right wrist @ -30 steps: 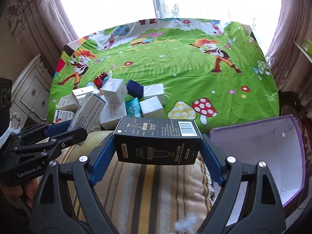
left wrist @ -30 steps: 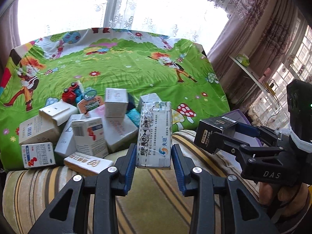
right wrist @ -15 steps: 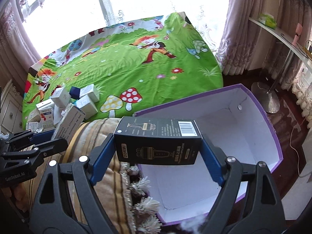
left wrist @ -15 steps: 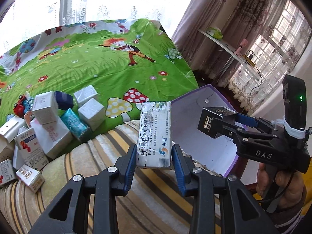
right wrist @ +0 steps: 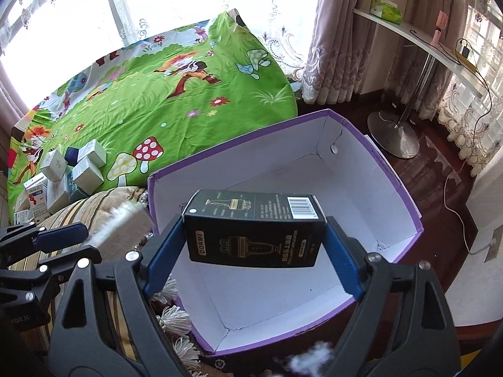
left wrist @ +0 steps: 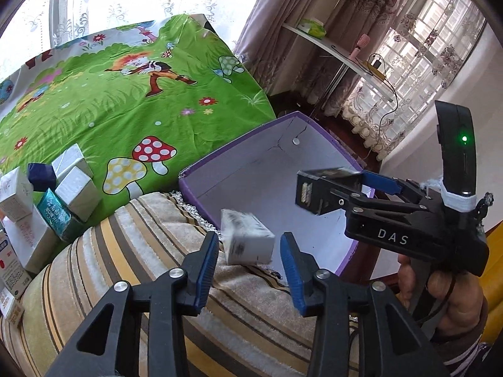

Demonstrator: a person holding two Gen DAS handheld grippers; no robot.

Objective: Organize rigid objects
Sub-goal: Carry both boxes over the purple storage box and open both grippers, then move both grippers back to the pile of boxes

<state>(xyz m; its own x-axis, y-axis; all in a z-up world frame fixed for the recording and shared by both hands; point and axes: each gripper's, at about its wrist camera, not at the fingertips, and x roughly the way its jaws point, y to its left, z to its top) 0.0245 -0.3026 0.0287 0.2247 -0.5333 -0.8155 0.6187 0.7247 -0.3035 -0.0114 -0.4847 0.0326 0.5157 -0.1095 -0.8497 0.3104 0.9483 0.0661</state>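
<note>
Opening left gripper (left wrist: 250,259) jaws, white carton (left wrist: 246,240) blurred and loose between them, lower centre; right gripper (right wrist: 254,235) pinching black box (right wrist: 254,229) over purple bin (right wrist: 393,185).

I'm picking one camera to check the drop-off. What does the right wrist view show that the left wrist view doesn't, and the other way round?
Only the right wrist view shows the black box's label and barcode, clamped between the right gripper's pads over the purple bin, plus the bin's bare white floor.

Only the left wrist view shows the left gripper with its jaws opening and the blurred white box loose between them, touching neither pad, at the bin's near edge.

Both show the bin, the striped cushion and the boxes left on the green sheet.
</note>
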